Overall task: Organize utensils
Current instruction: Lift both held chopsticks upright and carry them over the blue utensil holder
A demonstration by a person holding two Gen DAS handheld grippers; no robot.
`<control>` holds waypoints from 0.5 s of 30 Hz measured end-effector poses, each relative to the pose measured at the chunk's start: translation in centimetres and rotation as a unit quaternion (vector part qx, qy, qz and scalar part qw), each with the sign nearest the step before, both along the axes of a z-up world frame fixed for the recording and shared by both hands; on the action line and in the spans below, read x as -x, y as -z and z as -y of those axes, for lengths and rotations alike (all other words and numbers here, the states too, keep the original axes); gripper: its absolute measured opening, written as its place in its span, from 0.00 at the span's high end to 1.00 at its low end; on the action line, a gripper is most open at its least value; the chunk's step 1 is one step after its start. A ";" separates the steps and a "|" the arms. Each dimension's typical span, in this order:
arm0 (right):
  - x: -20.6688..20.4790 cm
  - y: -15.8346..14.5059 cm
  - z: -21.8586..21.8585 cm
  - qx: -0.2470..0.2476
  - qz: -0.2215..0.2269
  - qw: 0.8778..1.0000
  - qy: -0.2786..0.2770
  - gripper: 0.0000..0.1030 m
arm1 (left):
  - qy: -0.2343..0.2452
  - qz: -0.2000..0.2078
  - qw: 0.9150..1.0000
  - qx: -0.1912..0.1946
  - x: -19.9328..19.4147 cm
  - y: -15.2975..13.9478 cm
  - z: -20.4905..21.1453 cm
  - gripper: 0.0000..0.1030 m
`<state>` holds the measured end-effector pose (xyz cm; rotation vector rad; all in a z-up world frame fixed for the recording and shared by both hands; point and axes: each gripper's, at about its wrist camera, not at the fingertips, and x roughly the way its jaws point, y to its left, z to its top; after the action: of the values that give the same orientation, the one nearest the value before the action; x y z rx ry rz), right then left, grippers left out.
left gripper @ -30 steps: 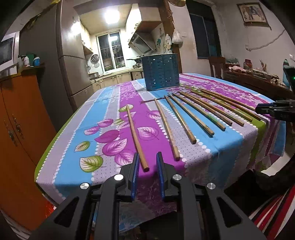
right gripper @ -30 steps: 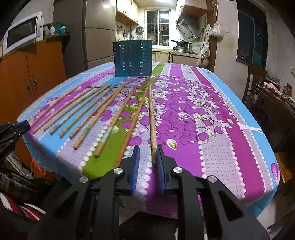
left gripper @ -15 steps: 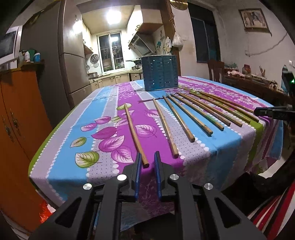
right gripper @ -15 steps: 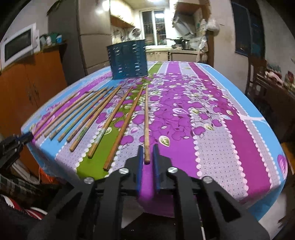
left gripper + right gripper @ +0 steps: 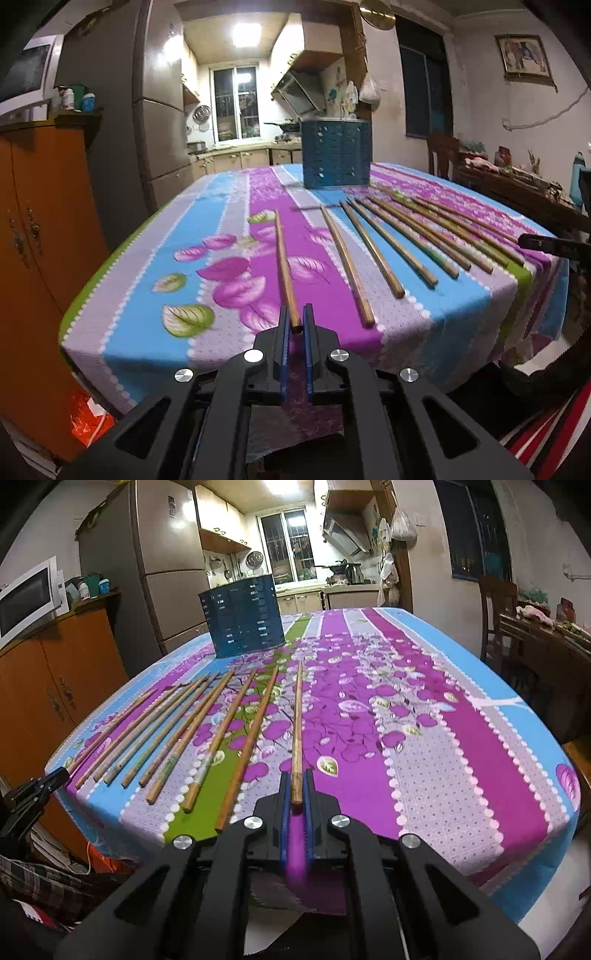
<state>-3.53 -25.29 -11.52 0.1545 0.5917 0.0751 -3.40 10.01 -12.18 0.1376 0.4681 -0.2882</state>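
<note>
Several wooden chopsticks lie in a row on the flowered tablecloth (image 5: 221, 229). My left gripper (image 5: 295, 321) is shut on the near end of the leftmost chopstick (image 5: 282, 266). My right gripper (image 5: 295, 786) is shut on the near end of the rightmost chopstick (image 5: 296, 720). Both held sticks point away toward the blue perforated utensil basket (image 5: 336, 153), which stands upright at the far side of the table (image 5: 243, 616). The other chopsticks (image 5: 207, 723) lie loose between the two held ones.
The table's near edge runs just under both grippers. An orange cabinet (image 5: 33, 229) stands to the left, with a fridge (image 5: 166, 565) behind it. A wooden chair (image 5: 496, 616) and a cluttered side table (image 5: 517, 184) stand to the right.
Both grippers went from open around a chopstick's end to shut on it. Both wrists rolled slightly; the hands stayed where they were.
</note>
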 end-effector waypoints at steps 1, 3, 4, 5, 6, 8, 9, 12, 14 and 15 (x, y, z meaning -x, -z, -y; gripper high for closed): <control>0.1 -0.4 -0.1 0.003 0.005 1.000 0.001 0.95 | -0.002 0.004 1.000 0.001 0.1 -0.4 -0.1 0.93; 0.2 -1.2 -0.1 0.009 0.014 1.000 0.001 0.95 | -0.008 0.015 1.000 0.002 0.2 -1.6 -0.3 0.93; 0.3 -1.5 -0.1 0.011 0.018 1.000 0.001 0.95 | -0.009 0.022 1.000 0.003 0.2 -2.2 -0.4 0.93; 0.4 -2.0 -0.1 0.017 0.026 1.000 0.000 0.95 | -0.011 0.029 1.000 0.005 0.3 -2.8 -0.5 0.93; 0.3 -2.5 -0.1 0.019 0.032 0.999 -0.001 0.95 | -0.012 0.037 0.999 0.009 0.3 -3.6 -0.7 0.93; 0.3 -4.0 -0.1 0.027 0.052 0.998 -0.004 0.95 | -0.013 0.048 0.999 0.014 0.2 -4.9 -0.9 0.93; 0.3 -4.6 -0.1 0.030 0.061 0.998 -0.005 0.95 | -0.013 0.057 0.998 0.015 0.0 -5.7 -1.0 0.93; -0.2 -6.6 -0.1 0.043 0.090 0.995 -0.011 0.95 | -0.012 0.076 0.997 0.020 -0.8 -7.9 -1.2 0.93; -0.9 -7.9 -0.2 0.048 0.105 0.993 -0.019 0.95 | -0.011 0.085 0.996 0.024 -1.5 -9.1 -1.3 0.93; -1.4 -8.6 -0.1 0.050 0.111 0.992 -0.024 0.95 | -0.007 0.086 0.996 0.026 -2.1 -10.0 -1.3 0.93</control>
<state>-2.16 -25.18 -2.93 0.0345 0.3766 0.1076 -1.27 11.36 -2.22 0.1072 0.2896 -0.2727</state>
